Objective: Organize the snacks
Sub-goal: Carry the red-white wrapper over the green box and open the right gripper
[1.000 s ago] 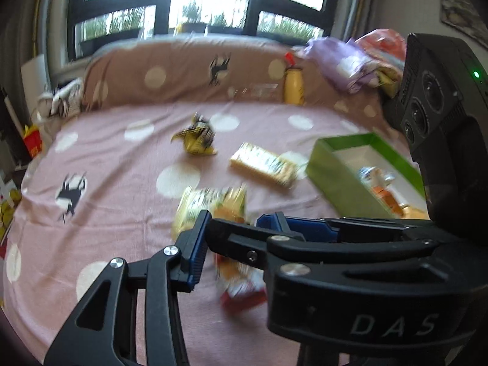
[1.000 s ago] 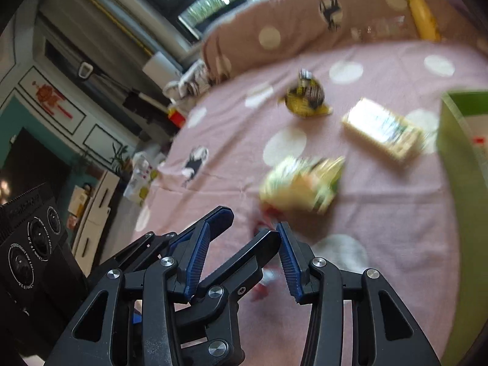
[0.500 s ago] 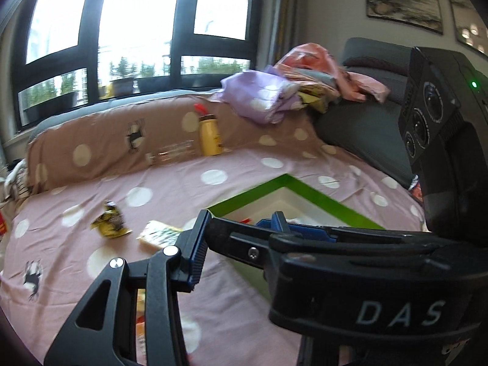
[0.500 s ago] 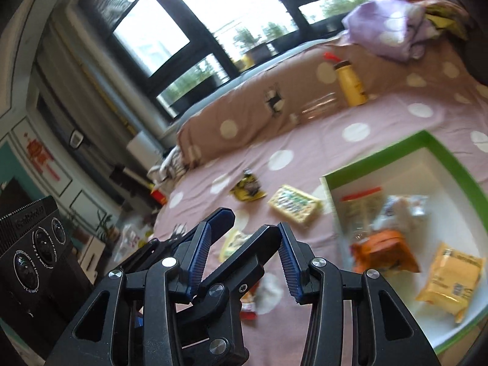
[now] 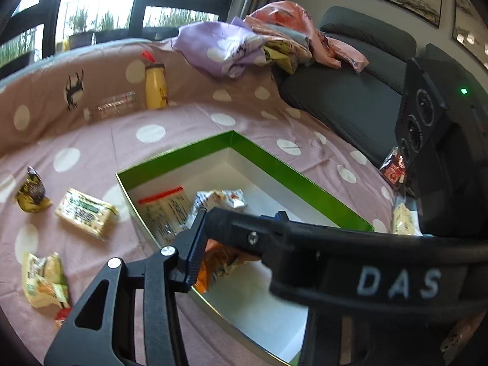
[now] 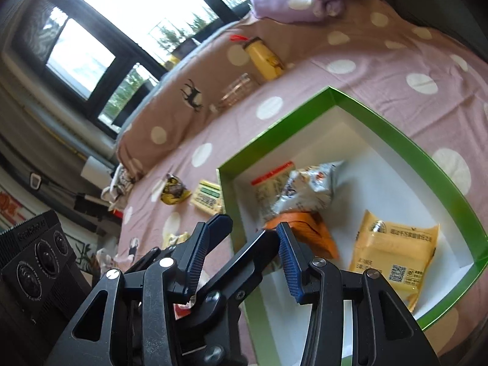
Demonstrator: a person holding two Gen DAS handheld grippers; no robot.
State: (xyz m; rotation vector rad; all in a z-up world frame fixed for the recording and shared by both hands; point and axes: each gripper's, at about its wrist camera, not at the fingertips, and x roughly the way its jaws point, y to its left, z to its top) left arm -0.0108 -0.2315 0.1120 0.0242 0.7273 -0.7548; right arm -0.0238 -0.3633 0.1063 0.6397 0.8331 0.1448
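Snacks first: four are already in the green box [image 5: 289, 167]. Those are a clear packet with a red strip [image 5: 164, 210], a silver-white bag [image 5: 219, 198], an orange packet [image 5: 219, 262] right under the fingertips, and a yellow packet [image 6: 393, 250] off to the right tool's right. Three are loose on the spotted cover, all to the left of the left tool: a yellow-green packet [image 5: 42, 277] nearest, a flat yellow one [image 5: 85, 213] further ahead, and a crumpled dark wrapper [image 5: 32, 195] beyond that.

The left gripper [image 5: 241, 213] hovers over the box's near-left corner. Its jaws have just been opening to a modest gap, and I see no snack pinched there, only the other tool's finger crossing in front. The right gripper [image 6: 250, 222] sits partly open too, empty of snacks, with the left tool's finger threaded between its pads.

That tangle is what to fix, I'd say. Draw the two tools apart before anything else, or a closing jaw will bite plastic instead of packet. Then send one tool alone to the nearest loose packet, down and to the left. Come in low with the pads either side of a crimped edge, because these bags look slippery and puffy. On the carry back, lift clear of the green wall and let go over the bare white floor ahead, not onto the orange packet.
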